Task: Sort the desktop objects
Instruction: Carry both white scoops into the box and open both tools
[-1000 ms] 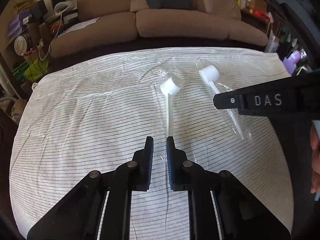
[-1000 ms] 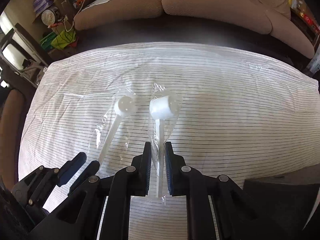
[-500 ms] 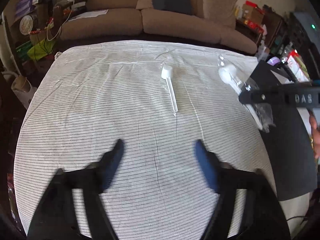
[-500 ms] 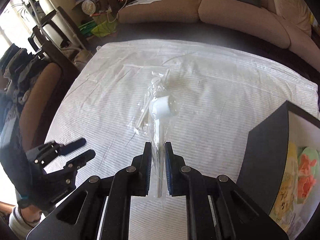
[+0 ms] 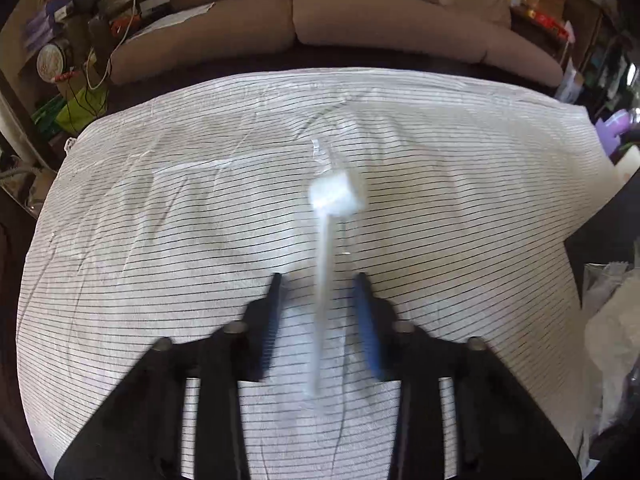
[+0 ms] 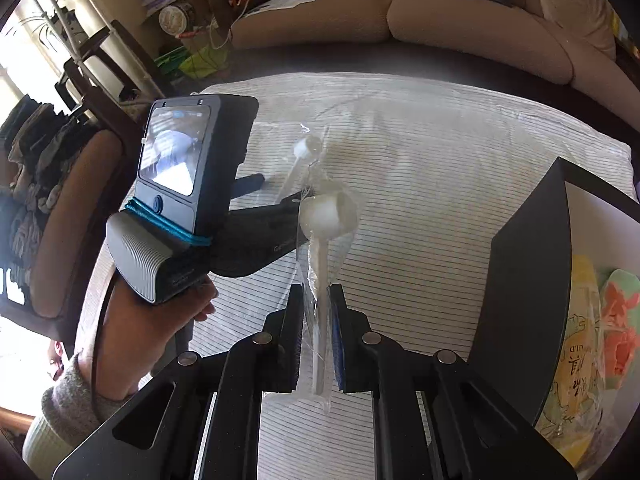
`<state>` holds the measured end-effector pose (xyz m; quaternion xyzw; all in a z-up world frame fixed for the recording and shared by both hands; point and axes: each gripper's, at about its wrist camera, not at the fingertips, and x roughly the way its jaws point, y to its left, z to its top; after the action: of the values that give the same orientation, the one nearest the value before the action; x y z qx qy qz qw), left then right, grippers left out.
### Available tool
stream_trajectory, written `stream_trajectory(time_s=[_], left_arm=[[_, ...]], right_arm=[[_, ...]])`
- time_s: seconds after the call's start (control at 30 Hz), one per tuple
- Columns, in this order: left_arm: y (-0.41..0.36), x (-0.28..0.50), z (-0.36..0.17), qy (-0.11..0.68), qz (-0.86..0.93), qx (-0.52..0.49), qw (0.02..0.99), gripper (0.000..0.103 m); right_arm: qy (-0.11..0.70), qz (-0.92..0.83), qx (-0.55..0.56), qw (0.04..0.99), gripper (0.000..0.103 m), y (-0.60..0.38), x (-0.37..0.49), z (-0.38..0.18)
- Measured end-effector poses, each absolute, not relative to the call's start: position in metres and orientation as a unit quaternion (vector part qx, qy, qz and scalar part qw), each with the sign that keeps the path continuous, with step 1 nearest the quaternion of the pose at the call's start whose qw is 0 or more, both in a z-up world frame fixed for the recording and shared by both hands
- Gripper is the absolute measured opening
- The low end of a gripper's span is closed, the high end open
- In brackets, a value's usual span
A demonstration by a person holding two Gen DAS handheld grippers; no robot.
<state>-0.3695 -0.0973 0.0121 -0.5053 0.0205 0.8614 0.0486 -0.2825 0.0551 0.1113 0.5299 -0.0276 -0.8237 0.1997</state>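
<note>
Two white plastic scoops in clear wrappers. One scoop lies on the striped cloth, its handle running between the fingers of my open left gripper, which do not touch it. It shows small in the right wrist view, ahead of the left gripper's fingertips. My right gripper is shut on the handle of the second scoop and holds it above the cloth.
A black box with a printed card inside stands at the right. Clear wrapping lies at the right edge. A beige sofa runs behind the table. A chair stands at the left.
My left gripper opened, pulled back, then came forward again around the lying scoop's handle. My right gripper lifted its scoop and carried it toward the black box.
</note>
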Motion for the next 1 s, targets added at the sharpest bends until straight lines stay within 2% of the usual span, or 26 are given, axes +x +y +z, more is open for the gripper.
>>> stream_trajectory(time_s=[0.2, 0.3, 0.43, 0.6, 0.77, 0.87, 1.0], left_arm=[[-0.129, -0.301, 0.05, -0.037, 0.881, -0.456, 0.119, 0.004], [-0.127, -0.252, 0.08, -0.039, 0.886, -0.435, 0.154, 0.004], [-0.098, -0.205, 0.123, -0.044, 0.881, -0.421, 0.211, 0.004], [-0.025, -0.17, 0.165, -0.065, 0.869, -0.404, 0.28, 0.004], [0.049, -0.158, 0.17, -0.083, 0.857, -0.41, 0.302, 0.004], [0.078, -0.148, 0.16, -0.081, 0.853, -0.42, 0.299, 0.004], [0.091, -0.138, 0.14, -0.095, 0.848, -0.432, 0.291, 0.004]], right_arm=[[-0.087, -0.824, 0.506, 0.238, 0.011, 0.069, -0.264, 0.131], [-0.104, -0.829, 0.491, 0.248, 0.011, 0.084, -0.244, 0.152], [-0.126, -0.84, 0.469, 0.244, 0.011, 0.123, -0.209, 0.179], [-0.158, -0.866, 0.431, 0.198, 0.011, 0.197, -0.156, 0.212], [-0.135, -0.898, 0.409, 0.087, 0.012, 0.259, -0.113, 0.222], [-0.17, -0.899, 0.396, 0.08, 0.012, 0.287, -0.092, 0.211], [-0.149, -0.897, 0.413, 0.05, 0.012, 0.308, -0.086, 0.19]])
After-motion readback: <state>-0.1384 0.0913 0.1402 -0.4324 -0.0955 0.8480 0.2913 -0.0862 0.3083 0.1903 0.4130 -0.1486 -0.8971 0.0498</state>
